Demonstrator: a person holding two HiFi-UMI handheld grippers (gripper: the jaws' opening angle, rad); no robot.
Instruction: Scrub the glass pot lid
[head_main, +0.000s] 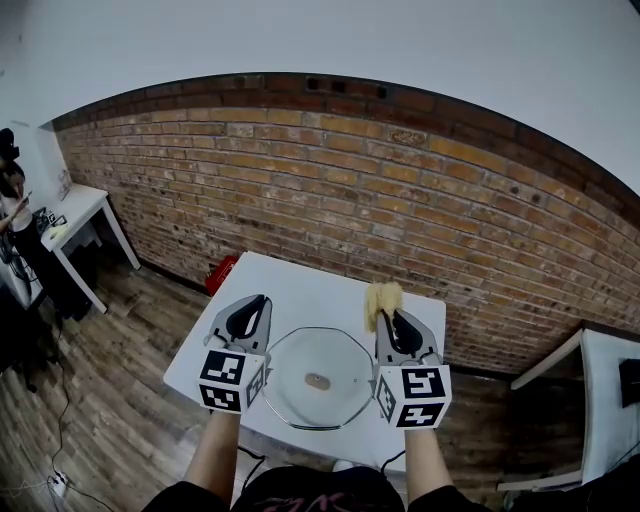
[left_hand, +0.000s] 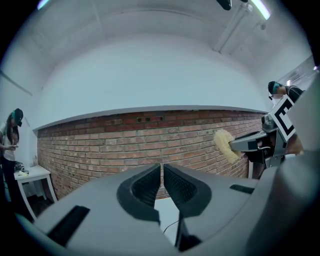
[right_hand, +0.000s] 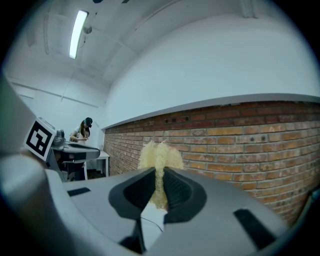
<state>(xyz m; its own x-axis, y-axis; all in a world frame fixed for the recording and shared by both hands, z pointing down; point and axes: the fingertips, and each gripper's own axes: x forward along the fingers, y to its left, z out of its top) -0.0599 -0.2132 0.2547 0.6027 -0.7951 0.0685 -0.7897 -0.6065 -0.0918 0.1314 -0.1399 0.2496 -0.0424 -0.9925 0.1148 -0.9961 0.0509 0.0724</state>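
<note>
Glass pot lid — round, clear, metal-rimmed, lying flat on the near half of a white table, its small knob at the centre facing up; in the head view it shows between the two grippers, with nothing resting on it; right gripper, just right of the lid in that view, jaws clenched on a yellow fibrous scrub pad, which sticks out beyond the tips toward the wall; right gripper view: the same pad pinched between the two dark ribbed pads, its frayed top fanning above them; left gripper, just left of the lid, jaws closed together and empty; left gripper view: the tips meet with only a thin slit between them, nothing gripped, and the other gripper with its pad shows at the right edge; both grippers point toward the brick wall — a bare forearm behind each; surroundings: wooden floor; a red object on the floor by the table's far left corner; a second white table at far left with a person standing beside it; part of another white table at far right.
</note>
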